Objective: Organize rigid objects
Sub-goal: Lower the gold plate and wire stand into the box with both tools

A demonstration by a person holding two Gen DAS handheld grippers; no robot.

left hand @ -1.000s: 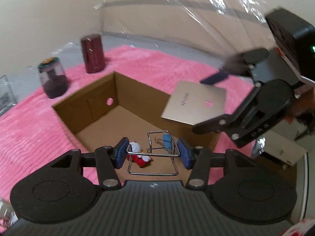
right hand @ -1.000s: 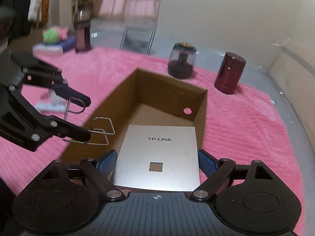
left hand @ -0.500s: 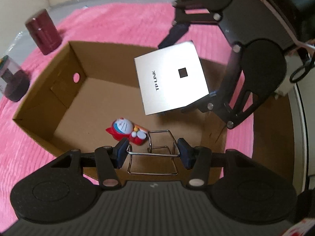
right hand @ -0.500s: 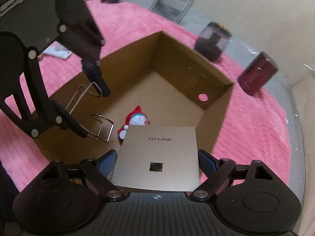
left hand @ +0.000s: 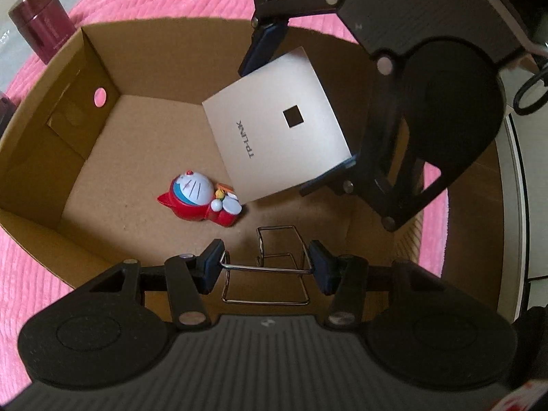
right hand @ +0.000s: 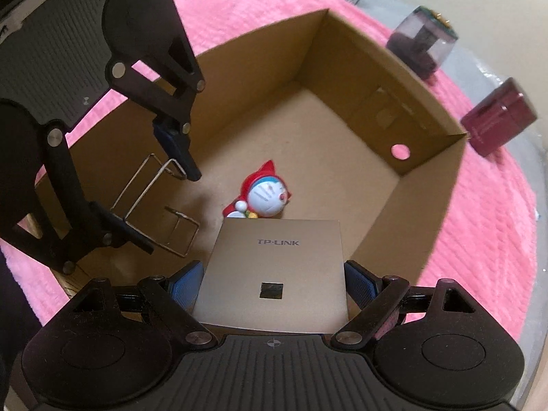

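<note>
Left wrist view: the left gripper (left hand: 266, 269) is closed on a thin wire rack (left hand: 274, 267), held low inside the cardboard box (left hand: 51, 157). The rack should be lowered flat beside the toy (left hand: 202, 200) before release, clear of the plate.

Right wrist view: the right gripper (right hand: 272, 286) is clamped across a flat, smooth, gold-toned square plate (right hand: 274, 274) over the near floor of the box. It should be set down level, not onto the glossy rounded toy. Matte corrugated walls are seen; a ribbed pink mat (right hand: 496, 233) lies beneath.
</note>
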